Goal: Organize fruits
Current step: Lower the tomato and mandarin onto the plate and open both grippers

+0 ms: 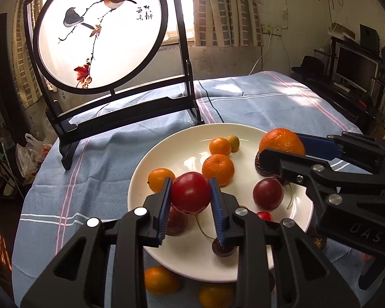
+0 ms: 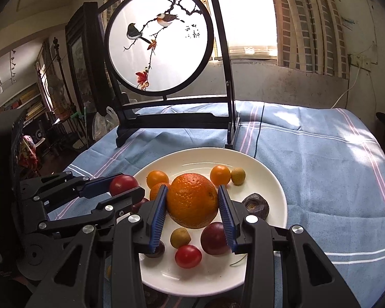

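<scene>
Jaws: left gripper (image 1: 190,195) was closed on a red fruit (image 1: 190,192); right gripper (image 2: 192,206) was closed on an orange (image 2: 192,200). Both were held above the plate (image 2: 274,187).

Surface: blue cloth (image 2: 320,169) with pink and white stripes, sunlit in patches. A black-framed round screen (image 2: 157,48) painted with two birds stood behind the plate, in front of a curtained window (image 2: 246,12). A monitor (image 1: 354,69) sat at far right.

Plate contents: small oranges (image 1: 217,170), dark plums (image 1: 268,193), a cherry tomato (image 2: 188,256), small tan fruits (image 2: 180,237), one dark wrinkled fruit (image 2: 255,206). More oranges (image 1: 160,279) lay on the cloth beside the near rim.
</scene>
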Demonstrator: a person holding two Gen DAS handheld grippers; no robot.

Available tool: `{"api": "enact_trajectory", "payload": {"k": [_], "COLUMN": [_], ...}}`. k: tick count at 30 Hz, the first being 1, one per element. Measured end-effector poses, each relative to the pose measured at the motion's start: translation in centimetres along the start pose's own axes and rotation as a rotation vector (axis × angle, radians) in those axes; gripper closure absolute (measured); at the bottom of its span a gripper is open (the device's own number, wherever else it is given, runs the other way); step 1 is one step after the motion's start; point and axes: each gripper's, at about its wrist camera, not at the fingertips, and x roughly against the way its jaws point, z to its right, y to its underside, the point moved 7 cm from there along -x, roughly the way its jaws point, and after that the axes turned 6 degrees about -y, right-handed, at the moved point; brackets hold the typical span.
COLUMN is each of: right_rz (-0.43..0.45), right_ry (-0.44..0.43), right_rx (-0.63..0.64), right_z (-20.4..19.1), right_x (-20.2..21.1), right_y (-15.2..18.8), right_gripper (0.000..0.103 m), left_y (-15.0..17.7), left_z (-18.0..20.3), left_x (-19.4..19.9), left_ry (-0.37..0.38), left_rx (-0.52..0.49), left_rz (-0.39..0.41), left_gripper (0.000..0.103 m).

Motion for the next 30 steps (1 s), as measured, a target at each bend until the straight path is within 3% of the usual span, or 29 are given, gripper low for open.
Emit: {"api": "enact_trajectory", "payload": {"k": [10, 12, 14, 15, 30], "right_rz": [-0.010, -0.010, 0.016, 0.033, 0.046], "right_ry": [0.021, 0.026, 0.033, 0.042, 0.031], "right_rx": [-0.010, -0.014, -0.020, -0.015, -0.013], "right_z": [0.4, 0.5, 0.6, 0.6, 0.3], "right_x": [-1.2, -1.5, -1.1, -0.8, 0.1], "right_y": [0.2, 0.3, 0.2, 0.0, -0.1], "right_gripper": [0.062, 0.062, 0.043, 0.041, 0.035], "left_y": [0.7, 0.7, 0.7, 0.6, 0.4], "left_z": [0.5, 0.4, 0.1, 0.0, -0.2], "left_x": [-1.3, -1.4, -1.3, -1.2, -0.7], "left_ry": [-0.020, -0.044, -0.069, -0.077, -0.069], "left_rx": [-0.014, -0.013, -0.008, -0.008, -0.010], "left_rz": [-0.024, -0.019, 0.003, 0.013, 0.026], "left_gripper": [0.073, 0.053, 0.039, 0.038, 0.037]}}
